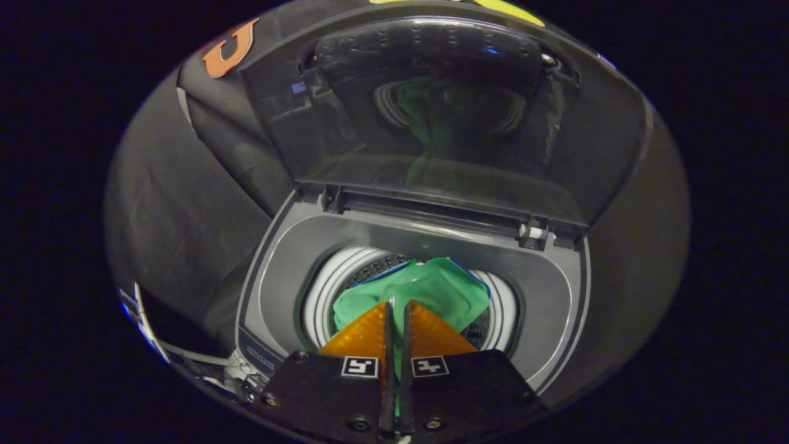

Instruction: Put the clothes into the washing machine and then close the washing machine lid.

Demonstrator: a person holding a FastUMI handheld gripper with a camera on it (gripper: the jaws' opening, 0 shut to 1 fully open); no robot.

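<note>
The tongs [397,308] point forward and downward, their two fingers [363,336] drawn almost together with a thin gap, pinching a sliver of cloth [431,290] between them.

Black cloth [185,203] hangs in folds as the booth's wall behind and to the left. Low at the left, a white-edged dark object [154,327] shows, too small to identify.

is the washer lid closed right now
No, the lid stands raised behind the drum, with the gripper pinching green cloth over it.
</note>
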